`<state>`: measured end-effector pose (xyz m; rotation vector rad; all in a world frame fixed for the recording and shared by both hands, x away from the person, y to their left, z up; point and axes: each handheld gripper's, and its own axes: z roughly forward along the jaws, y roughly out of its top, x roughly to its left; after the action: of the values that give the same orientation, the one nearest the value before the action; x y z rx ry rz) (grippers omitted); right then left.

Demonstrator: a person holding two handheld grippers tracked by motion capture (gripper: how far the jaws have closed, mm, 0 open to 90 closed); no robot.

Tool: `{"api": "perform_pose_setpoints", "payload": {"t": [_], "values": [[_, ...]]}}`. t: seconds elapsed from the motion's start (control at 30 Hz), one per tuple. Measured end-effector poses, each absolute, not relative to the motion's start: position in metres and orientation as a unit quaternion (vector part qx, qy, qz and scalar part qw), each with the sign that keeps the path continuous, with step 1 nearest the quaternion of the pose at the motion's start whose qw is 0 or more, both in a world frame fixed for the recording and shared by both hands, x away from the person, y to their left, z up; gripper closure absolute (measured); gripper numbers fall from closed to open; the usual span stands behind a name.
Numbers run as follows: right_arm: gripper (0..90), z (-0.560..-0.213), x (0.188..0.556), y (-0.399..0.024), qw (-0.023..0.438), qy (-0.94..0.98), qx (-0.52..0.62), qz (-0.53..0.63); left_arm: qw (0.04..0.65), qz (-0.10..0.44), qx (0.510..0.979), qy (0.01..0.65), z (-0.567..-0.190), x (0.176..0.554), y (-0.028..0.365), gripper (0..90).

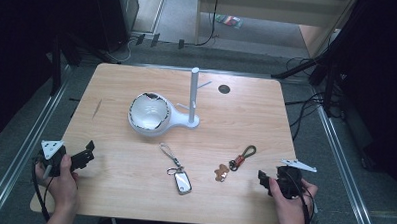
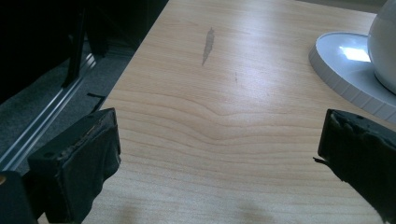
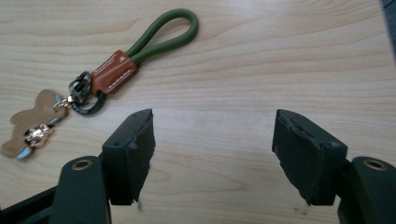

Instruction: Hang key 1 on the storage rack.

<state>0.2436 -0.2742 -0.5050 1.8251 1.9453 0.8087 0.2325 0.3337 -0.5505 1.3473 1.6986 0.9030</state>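
On the wooden table (image 1: 133,190) lie a key fob on a grey strap (image 1: 179,176) and a keychain with a green loop, a brown leather tab and a bear charm (image 1: 237,161). That keychain (image 3: 107,74) lies ahead and to the left of my right gripper (image 3: 212,140), whose jaws stand open with bare wood between them. My right gripper (image 1: 265,180) rests near the table's front right, held by a hand. At the front left, my left gripper (image 1: 85,155) is open over bare wood (image 2: 219,135).
A white stand (image 1: 193,99) with an upright post and pegs rises mid-table, a white bowl (image 1: 147,112) on its base. That base (image 2: 348,65) shows at the upper right of the left gripper view. A dark round disc (image 1: 224,89) sits at the back. Metal rails flank the table.
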Motion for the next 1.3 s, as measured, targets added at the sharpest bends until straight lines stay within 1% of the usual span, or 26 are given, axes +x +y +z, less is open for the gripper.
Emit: {"api": "perform_pose_setpoints", "payload": {"t": [0.03,0.07,0.13,0.17,0.3,0.4,0.43,0.5,0.77,0.87,0.93,1.0,1.03,1.1,1.17,1.2,1.27,1.3], "values": [[26.8,-0.503,0.249,-0.271,0.150,0.698,0.645,0.272,0.386,0.354,0.529,0.667,-0.550,0.233,0.334,0.0],[25.9,-0.503,0.252,-0.269,0.139,0.706,0.644,0.260,0.386,0.354,0.529,0.667,-0.550,0.233,0.334,0.0],[24.5,-0.502,0.255,-0.265,0.134,0.712,0.644,0.245,0.386,0.355,0.530,0.667,-0.551,0.233,0.334,0.0],[22.7,-0.502,0.261,-0.259,0.127,0.721,0.647,0.215,0.385,0.355,0.530,0.667,-0.551,0.233,0.333,0.0],[18.2,-0.499,0.272,-0.246,0.097,0.736,0.644,0.183,0.384,0.352,0.533,0.667,-0.551,0.234,0.333,0.0],[17.7,-0.496,0.278,-0.238,0.094,0.742,0.643,0.166,0.383,0.351,0.533,0.668,-0.551,0.234,0.334,0.0],[16.9,-0.493,0.284,-0.234,0.082,0.746,0.643,0.153,0.383,0.350,0.532,0.669,-0.551,0.234,0.334,0.0],[17.0,-0.491,0.289,-0.231,0.077,0.750,0.642,0.141,0.384,0.349,0.532,0.670,-0.551,0.234,0.334,0.0],[17.1,-0.485,0.306,-0.220,0.070,0.751,0.644,0.124,0.377,0.353,0.536,0.667,-0.550,0.235,0.332,0.0],[25.2,-0.485,0.312,-0.215,0.094,0.745,0.652,0.110,0.374,0.352,0.539,0.668,-0.550,0.235,0.332,0.0],[25.2,-0.485,0.314,-0.215,0.093,0.743,0.653,0.114,0.373,0.351,0.539,0.668,-0.550,0.236,0.332,0.0],[24.2,-0.486,0.318,-0.214,0.087,0.738,0.659,0.121,0.374,0.351,0.538,0.669,-0.551,0.236,0.332,0.0],[17.8,-0.487,0.322,-0.212,0.069,0.732,0.666,0.124,0.374,0.351,0.538,0.669,-0.551,0.236,0.332,0.0],[14.9,-0.488,0.324,-0.209,0.046,0.726,0.672,0.139,0.372,0.350,0.540,0.669,-0.550,0.236,0.332,0.0],[14.9,-0.488,0.326,-0.208,0.040,0.724,0.673,0.147,0.369,0.350,0.544,0.668,-0.550,0.236,0.332,0.0],[15.5,-0.489,0.327,-0.205,0.025,0.714,0.682,0.157,0.368,0.350,0.544,0.667,-0.550,0.236,0.332,0.0],[15.6,-0.491,0.329,-0.204,0.020,0.710,0.685,0.159,0.369,0.351,0.544,0.667,-0.551,0.237,0.332,0.0],[17.2,-0.493,0.330,-0.203,0.017,0.706,0.691,0.155,0.368,0.351,0.544,0.667,-0.551,0.237,0.332,0.0]]}}
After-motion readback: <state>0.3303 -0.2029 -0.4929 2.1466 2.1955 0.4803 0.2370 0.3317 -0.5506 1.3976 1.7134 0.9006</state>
